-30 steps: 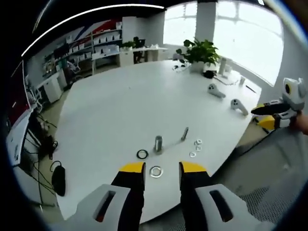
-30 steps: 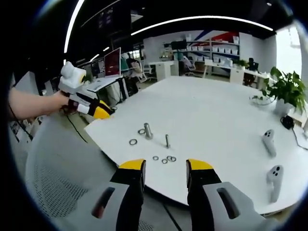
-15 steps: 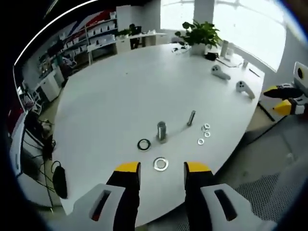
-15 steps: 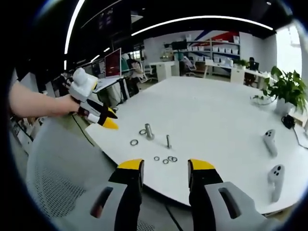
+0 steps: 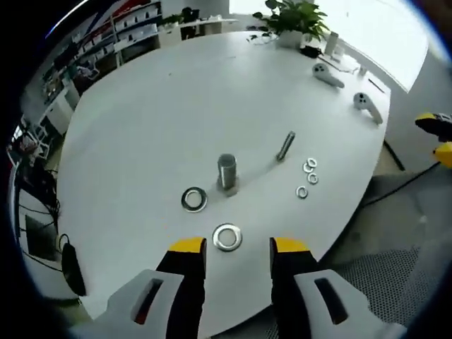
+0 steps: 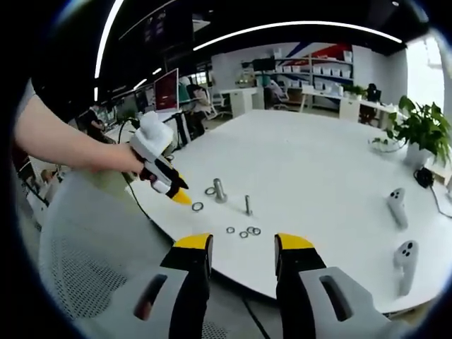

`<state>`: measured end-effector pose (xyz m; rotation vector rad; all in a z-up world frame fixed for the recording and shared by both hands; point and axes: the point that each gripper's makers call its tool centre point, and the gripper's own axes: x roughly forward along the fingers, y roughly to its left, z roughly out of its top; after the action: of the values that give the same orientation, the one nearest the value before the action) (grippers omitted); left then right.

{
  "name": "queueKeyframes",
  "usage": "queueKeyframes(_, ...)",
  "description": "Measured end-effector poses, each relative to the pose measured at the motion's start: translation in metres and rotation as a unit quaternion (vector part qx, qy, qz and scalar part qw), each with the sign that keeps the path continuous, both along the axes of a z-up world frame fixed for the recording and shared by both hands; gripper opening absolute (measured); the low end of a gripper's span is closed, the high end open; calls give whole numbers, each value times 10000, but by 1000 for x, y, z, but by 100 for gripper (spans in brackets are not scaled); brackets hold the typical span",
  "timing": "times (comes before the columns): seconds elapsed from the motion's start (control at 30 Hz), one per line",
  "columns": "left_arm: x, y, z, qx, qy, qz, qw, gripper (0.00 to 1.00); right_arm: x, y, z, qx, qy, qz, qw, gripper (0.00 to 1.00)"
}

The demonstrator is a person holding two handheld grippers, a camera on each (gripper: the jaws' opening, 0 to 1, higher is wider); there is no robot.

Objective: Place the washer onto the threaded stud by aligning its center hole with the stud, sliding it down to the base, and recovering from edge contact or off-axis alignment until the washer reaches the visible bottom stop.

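A flat silver metal washer (image 5: pixel 227 237) lies on the white round tabletop (image 5: pixel 176 99), close to its near edge and just ahead of the left claw (image 5: pixel 230 246), whose yellow-tipped jaws stand apart with nothing between them. The washer sits in line with the gap between the jaws, not gripped. A little further in, a second ring, a silver washer with a dark centre (image 5: pixel 193 199), lies flat just beside a short grey upright metal cylinder (image 5: pixel 227 171). To the right of that cylinder stands the thin threaded metal stud (image 5: pixel 285 145), leaning in the fisheye picture, its shaft bare. Three small silver washers (image 5: pixel 306 176) lie in a loose cluster near the stud's foot.

In the right gripper view, the left claw (image 6: pixel 181 198) hangs over the tabletop's edge, its yellow tips just beside the nearest washer (image 6: pixel 197 207), held by a person's hand (image 6: pixel 120 164). The cylinder (image 6: pixel 219 190), the stud (image 6: pixel 248 205) and the small washers (image 6: pixel 244 232) lie beyond. The right claw (image 6: pixel 242 244) is held off the tabletop's edge, jaws spread wide and empty.

Two white handheld controllers (image 5: pixel 342 88) rest at the far side, well apart from the hardware, near a green potted plant (image 5: pixel 295 19).
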<state>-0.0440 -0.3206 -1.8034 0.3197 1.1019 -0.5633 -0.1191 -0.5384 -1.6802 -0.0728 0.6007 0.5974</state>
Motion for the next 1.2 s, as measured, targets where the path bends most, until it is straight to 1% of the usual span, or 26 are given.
queueKeyframes(0.03, -1, 2, -6, 134, 116, -80, 9998, 34, 0, 0, 0, 2, 7, -8, 10000, 38)
queueKeyframes(0.07, -1, 2, -9, 186, 185, -113, 9996, 34, 0, -1, 0, 2, 10, -10, 10000, 38)
queueKeyframes(0.2, 1, 2, -22, 318, 299, -197, 9989, 34, -1, 0, -2, -14, 36, 6, 10000, 38)
queueKeyframes(0.23, 1, 3, -25, 342, 355, -168, 9986, 34, -1, 0, -2, -7, 42, 6, 10000, 38)
queueKeyframes(0.33, -2, 2, -31, 242, 547, 24, 9982, 35, -4, 3, -2, 53, 100, 67, 9999, 39)
queueKeyframes(0.43, -3, 3, -31, 299, 531, 2, 9981, 36, -7, 5, -3, 6, 167, 176, 9997, 39)
queueKeyframes(0.5, -3, 4, -32, 346, 563, -67, 9978, 36, -7, 5, 1, -79, 43, 223, 9997, 39)
queueKeyframes(0.57, -1, 5, -31, 349, 540, -80, 9979, 36, -7, 2, 2, -43, 53, 207, 9998, 39)
queueKeyframes(0.63, 0, 5, -30, 322, 543, -57, 9980, 36, -8, 0, 0, 60, 205, 180, 9996, 39)
queueKeyframes(0.73, 2, 4, -30, 279, 556, -40, 9981, 37, -10, -2, -3, 63, 254, 168, 9995, 39)
queueKeyframes(0.77, 2, 3, -31, 278, 551, -51, 9981, 37, -13, -2, -5, 78, 340, 176, 9992, 39)
queueKeyframes(0.83, 3, 2, -31, 275, 546, -58, 9981, 37, -15, -1, -6, 90, 374, 213, 9990, 39)
queueKeyframes(0.9, 3, 1, -31, 280, 553, -74, 9981, 37, -17, -2, -4, 90, 327, 200, 9992, 38)
queueKeyframes(0.93, 3, 1, -31, 295, 554, -91, 9980, 37, -18, -3, -3, 164, 332, 193, 9991, 38)
queueKeyframes(1.0, 3, 2, -32, 311, 565, -105, 9979, 37, -20, -3, -2, 441, 425, 112, 9981, 38)
queueKeyframes(1.03, 3, 2, -32, 308, 580, -93, 9978, 37, -22, -2, -2, 522, 466, 142, 9974, 39)
queueKeyframes(1.07, 3, 2, -32, 298, 600, -80, 9977, 37, -23, -3, -4, 579, 542, 77, 9968, 39)
queueKeyframes(1.2, 3, 2, -33, 324, 600, -107, 9976, 37, -21, -2, -2, 583, 448, 47, 9973, 40)
